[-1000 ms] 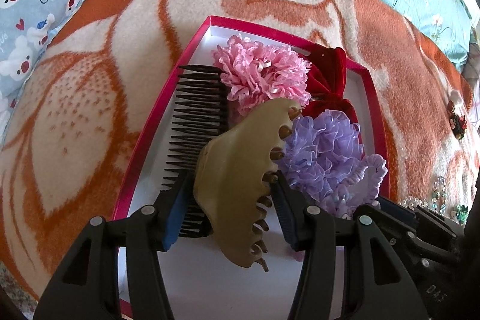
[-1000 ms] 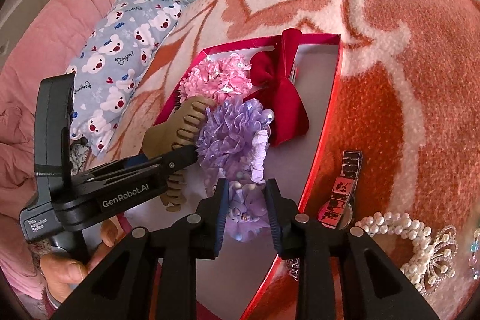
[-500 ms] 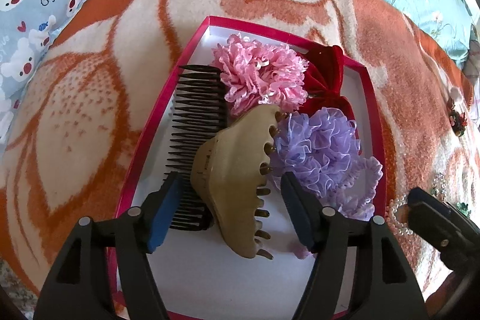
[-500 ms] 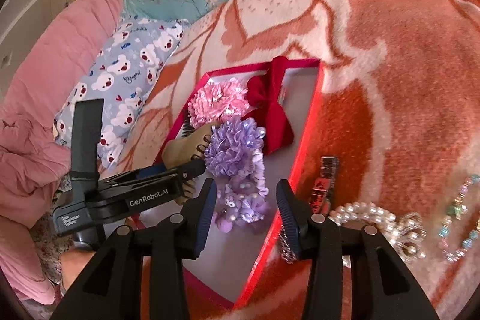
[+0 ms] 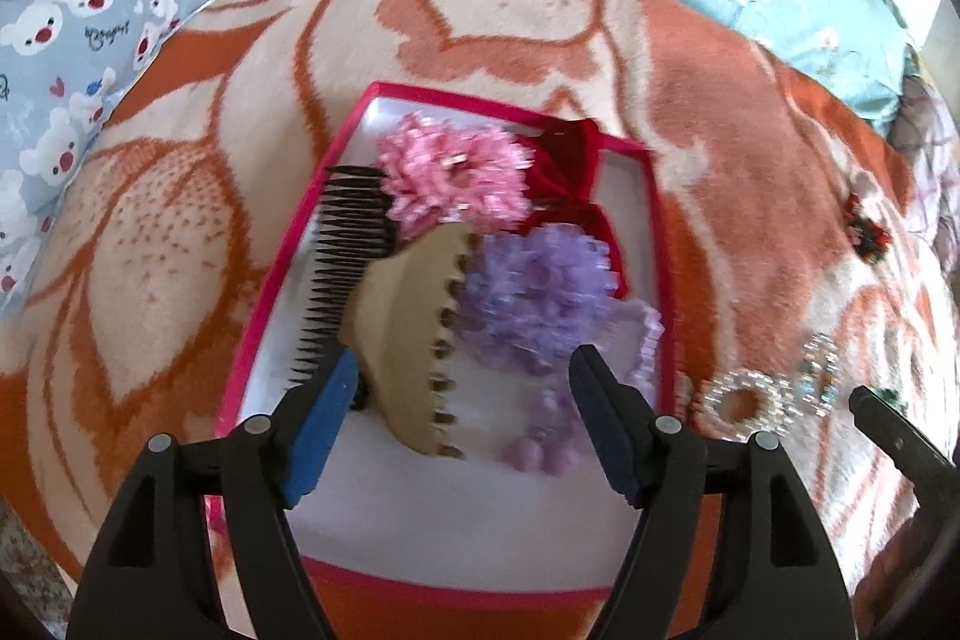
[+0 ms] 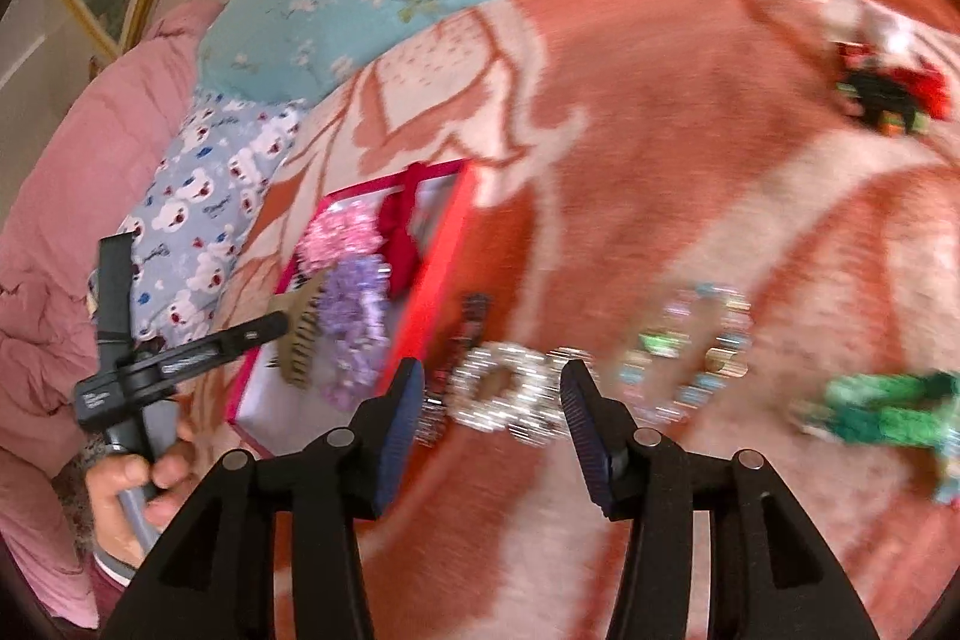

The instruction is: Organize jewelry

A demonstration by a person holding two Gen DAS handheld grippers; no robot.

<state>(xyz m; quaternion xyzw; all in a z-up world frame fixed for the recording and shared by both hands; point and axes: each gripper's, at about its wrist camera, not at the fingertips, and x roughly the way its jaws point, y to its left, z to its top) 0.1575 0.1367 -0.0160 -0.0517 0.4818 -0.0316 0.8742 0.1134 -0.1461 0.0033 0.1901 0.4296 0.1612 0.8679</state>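
A red-rimmed box (image 5: 282,274) (image 6: 438,268) lies on the blanket. In it are a dark comb (image 5: 342,280), a tan claw clip (image 5: 408,340) (image 6: 300,334), a pink flower piece (image 5: 456,172), a red bow (image 5: 570,160) and a purple scrunchie (image 5: 540,292) (image 6: 354,322). My left gripper (image 5: 456,400) is open just above the near end of the clip, not holding it. My right gripper (image 6: 489,394) is open over the blanket, right of the box, with a pearl and rhinestone piece (image 6: 504,388) (image 5: 744,400) between its fingers' line of sight.
On the blanket right of the box lie a dark red clip (image 6: 468,334), a beaded bracelet (image 6: 690,340), a green hair piece (image 6: 882,406) and a red-green clip (image 6: 888,94) (image 5: 864,226). A bear-print pillow (image 5: 78,58) lies left. The right wrist view is motion-blurred.
My left gripper opened, let go of the tan clip in the box and drew back. My right gripper released the purple scrunchie, opened and swung right over the loose jewelry on the blanket.
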